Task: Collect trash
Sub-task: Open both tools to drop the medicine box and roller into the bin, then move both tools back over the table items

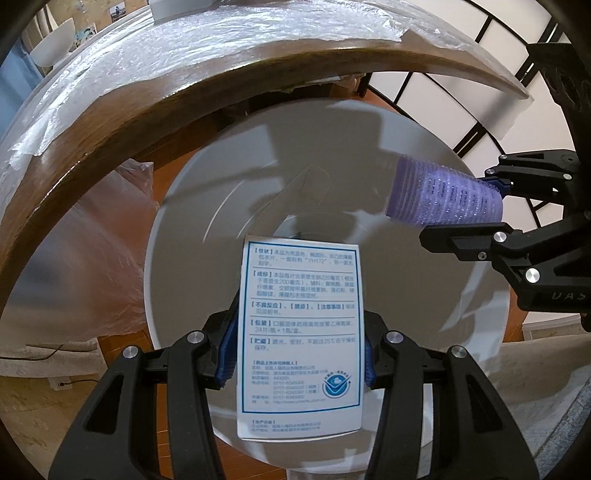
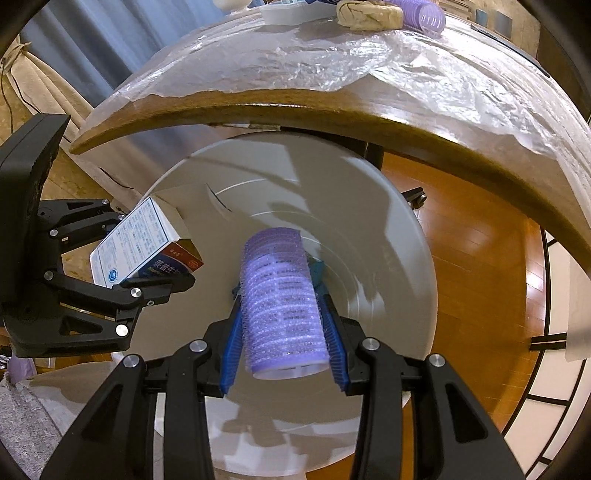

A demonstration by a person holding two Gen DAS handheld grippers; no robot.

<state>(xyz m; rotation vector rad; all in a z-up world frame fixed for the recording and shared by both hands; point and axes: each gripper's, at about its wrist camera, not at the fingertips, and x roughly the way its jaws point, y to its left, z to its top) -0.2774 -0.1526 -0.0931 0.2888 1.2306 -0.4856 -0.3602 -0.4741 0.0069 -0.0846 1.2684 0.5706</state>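
My left gripper is shut on a white medicine box with blue print and holds it above the open white trash bin. The box also shows in the right wrist view, with the left gripper at the bin's left rim. My right gripper is shut on a purple hair roller and holds it over the same white trash bin. The roller also shows in the left wrist view, held by the right gripper.
A wooden table covered in clear plastic film stands just behind the bin. On it lie a crumpled brown paper ball, another purple roller and a white dish. A plastic bag hangs at left.
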